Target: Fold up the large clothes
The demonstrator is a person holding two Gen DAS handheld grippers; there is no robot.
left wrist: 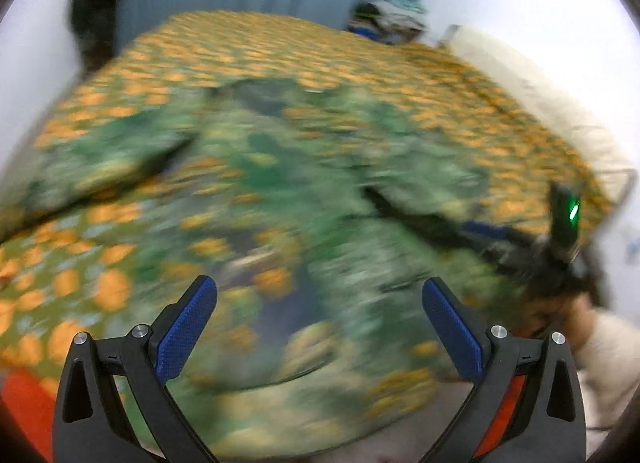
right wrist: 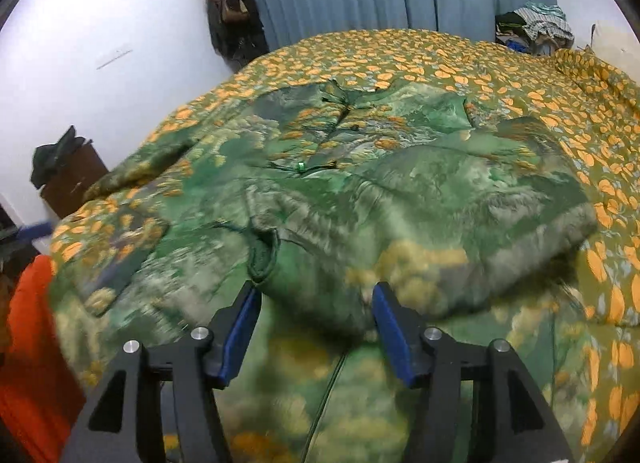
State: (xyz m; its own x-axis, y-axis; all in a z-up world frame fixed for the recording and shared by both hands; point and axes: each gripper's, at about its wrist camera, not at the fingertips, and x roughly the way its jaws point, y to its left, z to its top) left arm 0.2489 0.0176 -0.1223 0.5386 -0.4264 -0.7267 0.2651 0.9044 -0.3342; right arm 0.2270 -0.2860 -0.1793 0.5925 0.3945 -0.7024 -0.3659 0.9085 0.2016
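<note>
Fold at risk of slipping

Garment (right wrist: 360, 191) lay spread on the bed (right wrist: 520, 75), one side folded inward. We held the left claw (left wrist: 320, 327) and right claw (right wrist: 316, 323) apart, gripping nothing. Slick fabric could slide back; a claw might snag the bedcover.

Even, soft indoor light, fairly bright, with no hard shadows on the bed (right wrist: 440, 59). The left wrist view smears heavily: the green garment (left wrist: 280, 191) is streaked with motion blur, while the left gripper (left wrist: 320, 327) stays crisp. The right wrist view is sharper far off, blurred near the right gripper (right wrist: 316, 327). Fisheye bending curves the white wall (right wrist: 100, 63), and dark vignette fills the corners.
</note>
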